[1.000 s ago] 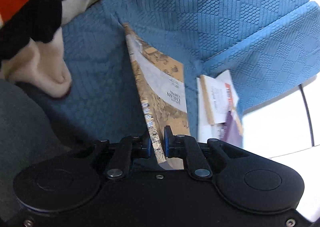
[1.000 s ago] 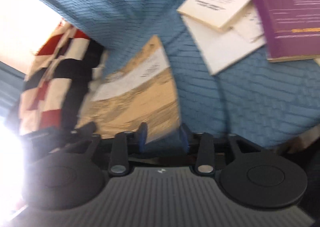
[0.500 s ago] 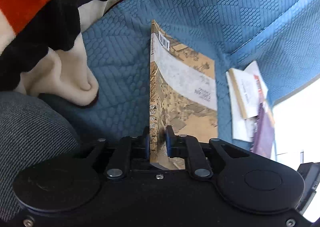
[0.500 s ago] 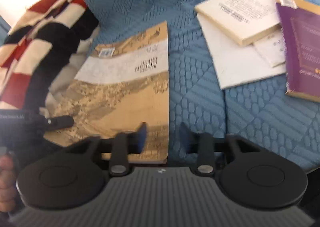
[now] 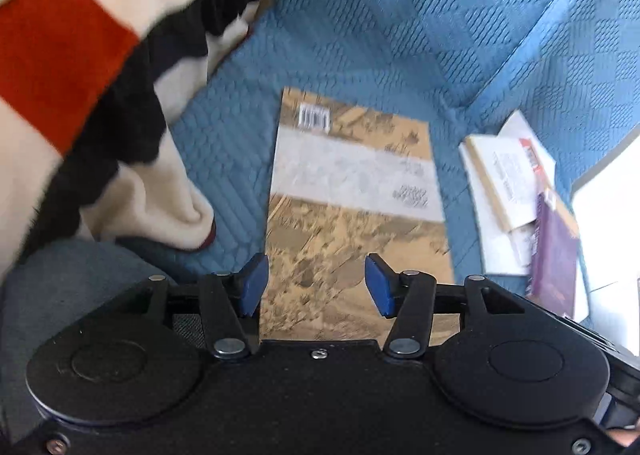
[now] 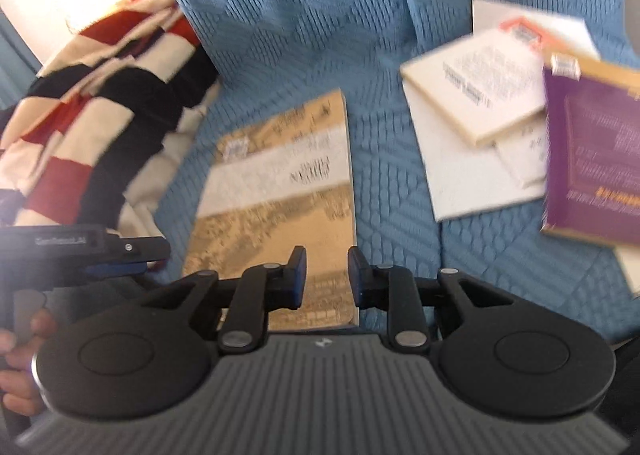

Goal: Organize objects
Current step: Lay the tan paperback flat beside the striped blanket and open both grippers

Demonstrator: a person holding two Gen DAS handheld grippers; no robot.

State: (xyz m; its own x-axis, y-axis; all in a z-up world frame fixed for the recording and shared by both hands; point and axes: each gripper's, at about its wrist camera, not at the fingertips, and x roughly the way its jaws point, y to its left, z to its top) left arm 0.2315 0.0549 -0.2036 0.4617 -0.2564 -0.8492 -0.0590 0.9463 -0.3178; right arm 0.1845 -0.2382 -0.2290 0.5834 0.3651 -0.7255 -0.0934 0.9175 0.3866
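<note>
since the earlier frame the tan book (image 5: 356, 211) has been laid flat on the blue sofa seat (image 5: 400, 35), long axis running away from both grippers. left hand-held gripper (image 5: 316, 285) opening, empty; right hand-held gripper (image 6: 326, 277) closing, empty, over its near right corner.

Bare blue sofa seat (image 6: 384, 183) gives a clear lane between the tan book (image 6: 280, 191) and the pile of books (image 6: 520, 115) at right; striped blanket (image 6: 100, 107) crowds the tan book's left side.

A home living room: quilted blue sofa (image 5: 420, 15), checkered blanket (image 5: 80, 55), scattered books (image 6: 520, 115).
</note>
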